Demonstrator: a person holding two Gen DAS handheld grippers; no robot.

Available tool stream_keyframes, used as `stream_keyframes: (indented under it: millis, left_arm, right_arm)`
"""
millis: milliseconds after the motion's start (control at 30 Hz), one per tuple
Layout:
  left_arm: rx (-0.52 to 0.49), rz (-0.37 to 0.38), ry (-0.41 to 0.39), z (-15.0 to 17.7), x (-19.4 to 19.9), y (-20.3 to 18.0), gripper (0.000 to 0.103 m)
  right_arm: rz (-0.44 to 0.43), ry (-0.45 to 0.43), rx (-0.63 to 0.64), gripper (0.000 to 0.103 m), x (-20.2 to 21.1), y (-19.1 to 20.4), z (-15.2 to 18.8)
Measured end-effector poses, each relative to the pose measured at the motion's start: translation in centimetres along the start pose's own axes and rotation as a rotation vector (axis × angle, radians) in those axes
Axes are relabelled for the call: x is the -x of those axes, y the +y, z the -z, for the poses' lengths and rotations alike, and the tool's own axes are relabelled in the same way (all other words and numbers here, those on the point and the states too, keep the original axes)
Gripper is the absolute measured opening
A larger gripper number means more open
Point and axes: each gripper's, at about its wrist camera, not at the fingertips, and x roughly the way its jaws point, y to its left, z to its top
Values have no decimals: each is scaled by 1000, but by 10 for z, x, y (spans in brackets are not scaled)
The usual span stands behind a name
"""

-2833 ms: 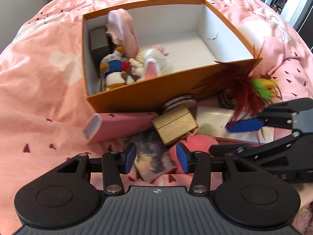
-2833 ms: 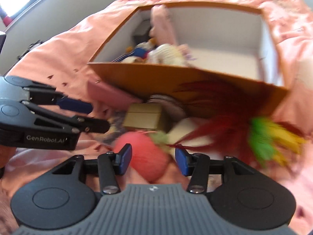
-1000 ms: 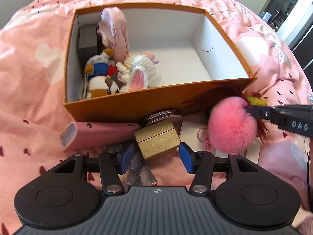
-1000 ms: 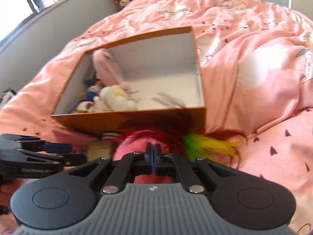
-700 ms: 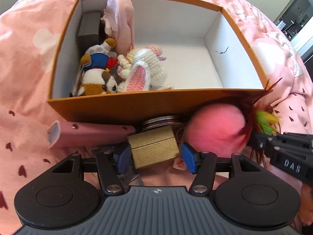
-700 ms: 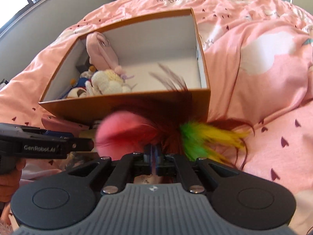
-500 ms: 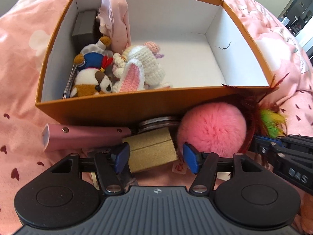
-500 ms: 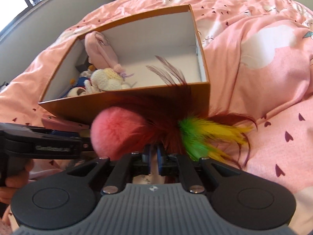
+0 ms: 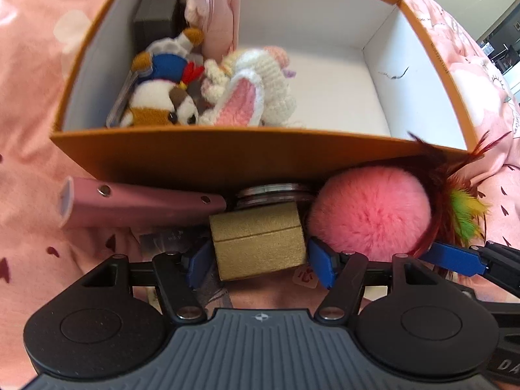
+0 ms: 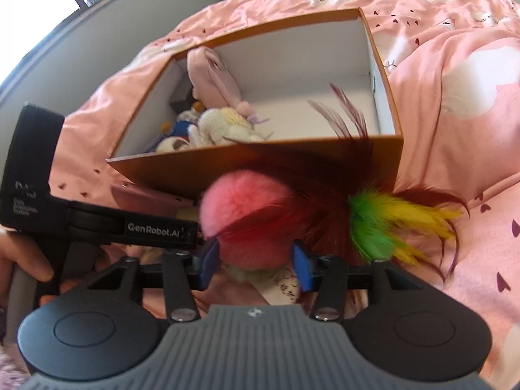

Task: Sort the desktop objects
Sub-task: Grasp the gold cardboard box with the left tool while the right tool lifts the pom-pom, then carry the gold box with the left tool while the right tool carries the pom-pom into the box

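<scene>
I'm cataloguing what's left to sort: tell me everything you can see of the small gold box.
The gold box is a small block with a matte, finely textured gold surface and a seam line marking its lid, which is closed. It sits tilted outside the orange box, between the open fingers of the left claw, beside the pink pompom.

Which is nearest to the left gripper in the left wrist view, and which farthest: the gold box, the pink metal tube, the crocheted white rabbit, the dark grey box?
1. Gold rectangular box: between the fingers of the left gripper.
2. Pink metal tube: ahead-left, outside the orange cardboard box.
3. Crocheted white rabbit: inside, near front wall.
4. Dark grey box: back-left corner.
</scene>
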Motion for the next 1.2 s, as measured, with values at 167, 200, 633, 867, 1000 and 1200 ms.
stream_keyframes:
  millis: [167,200,633,867,1000,1200]
  left_arm:
    - [16,15,17,1,-5,5,73]
    - [14,17,15,2,-4,5,73]
    - [-39,54,-114,16,62,10,71]
    - [-23,68,-201,11,96,15,70]
    - [-20,75,-229,4,102,19,70]
    - [-8,87,-244,4,108,23,70]
  right_arm:
    - [5,3,5,54,-3,-1,1]
    - [7,1,8,54,-3,-1,0]
    - [-30,-12,10,72,-16,7,-7]
    - [-4,-6,5,76,-42,14,-19]
    - [12,5,-11,75,-57,13,-23]
    - [32,30,-5,53,-60,15,-21]
